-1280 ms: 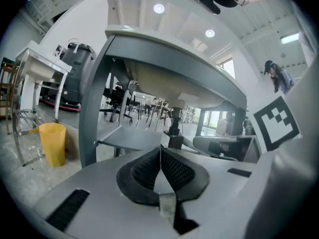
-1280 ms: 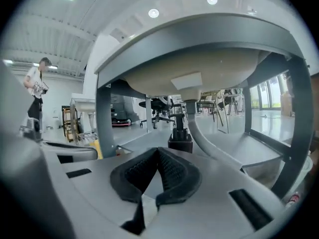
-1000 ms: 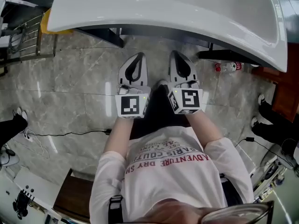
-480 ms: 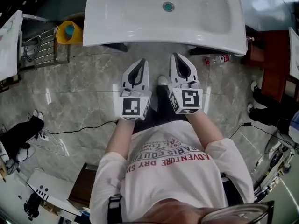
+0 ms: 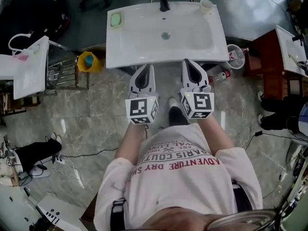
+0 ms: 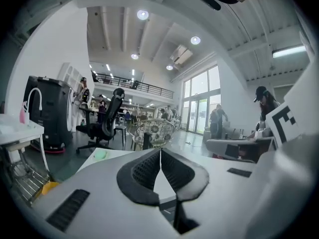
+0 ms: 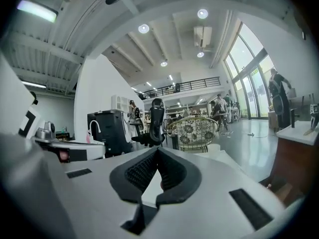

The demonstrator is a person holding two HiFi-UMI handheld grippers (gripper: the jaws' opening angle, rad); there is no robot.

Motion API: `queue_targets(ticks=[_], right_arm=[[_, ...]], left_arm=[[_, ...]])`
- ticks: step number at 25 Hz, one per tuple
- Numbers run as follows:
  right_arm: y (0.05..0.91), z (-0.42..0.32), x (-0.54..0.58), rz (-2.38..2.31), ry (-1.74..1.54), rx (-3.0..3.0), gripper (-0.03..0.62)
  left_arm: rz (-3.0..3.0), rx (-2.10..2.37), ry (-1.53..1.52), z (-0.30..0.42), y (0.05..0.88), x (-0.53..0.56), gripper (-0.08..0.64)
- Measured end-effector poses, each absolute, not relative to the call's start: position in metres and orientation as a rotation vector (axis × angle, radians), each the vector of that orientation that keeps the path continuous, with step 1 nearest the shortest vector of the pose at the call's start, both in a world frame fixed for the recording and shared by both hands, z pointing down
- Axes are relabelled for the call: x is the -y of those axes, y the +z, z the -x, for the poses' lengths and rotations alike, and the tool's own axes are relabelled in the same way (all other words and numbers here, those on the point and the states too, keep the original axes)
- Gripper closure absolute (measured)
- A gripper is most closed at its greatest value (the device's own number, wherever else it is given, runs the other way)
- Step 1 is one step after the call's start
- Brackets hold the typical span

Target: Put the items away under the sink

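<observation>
Left gripper [image 5: 148, 68] and right gripper [image 5: 188, 62] both closed, empty; cup [image 5: 206, 5] at sink's [image 5: 144, 49] 1 o'clock looks light, stiff, tippy, so I'd pinch its rim.

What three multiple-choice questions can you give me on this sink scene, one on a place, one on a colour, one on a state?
1. Where does the green soap lie?
A: on the sink, left rim
B: on the floor
C: in the basin
2. What colour is the bucket on the floor?
A: red
B: yellow
C: white
3. How are the left gripper and right gripper?
A: both open
B: one grips the soap
C: both shut, empty

Answers: A, the soap sits left of the basin; B, its rim is yellow; C, each gripper view shows the tips meeting on nothing.
</observation>
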State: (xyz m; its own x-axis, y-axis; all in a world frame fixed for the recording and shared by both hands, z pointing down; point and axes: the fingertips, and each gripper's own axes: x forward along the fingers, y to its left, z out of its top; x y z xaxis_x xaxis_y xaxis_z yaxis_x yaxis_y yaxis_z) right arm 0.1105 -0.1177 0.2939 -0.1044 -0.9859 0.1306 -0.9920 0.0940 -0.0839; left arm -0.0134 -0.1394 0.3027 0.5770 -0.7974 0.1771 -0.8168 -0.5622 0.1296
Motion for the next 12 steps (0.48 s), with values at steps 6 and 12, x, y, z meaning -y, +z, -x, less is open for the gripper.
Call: queue_targets(ticks=[6,12], right_arm=[[0.249,-0.119,0.099,-2.104,0.144,2.285,0.568],[0.229,-0.118,0.089,-2.165,0.140,2.275,0.568]], left_arm=[[-2.619,1.393,0.120,0.019,0.257,0.124,0.532],[-2.689,1.377,0.084,0.025,0.232,0.114,0.532]])
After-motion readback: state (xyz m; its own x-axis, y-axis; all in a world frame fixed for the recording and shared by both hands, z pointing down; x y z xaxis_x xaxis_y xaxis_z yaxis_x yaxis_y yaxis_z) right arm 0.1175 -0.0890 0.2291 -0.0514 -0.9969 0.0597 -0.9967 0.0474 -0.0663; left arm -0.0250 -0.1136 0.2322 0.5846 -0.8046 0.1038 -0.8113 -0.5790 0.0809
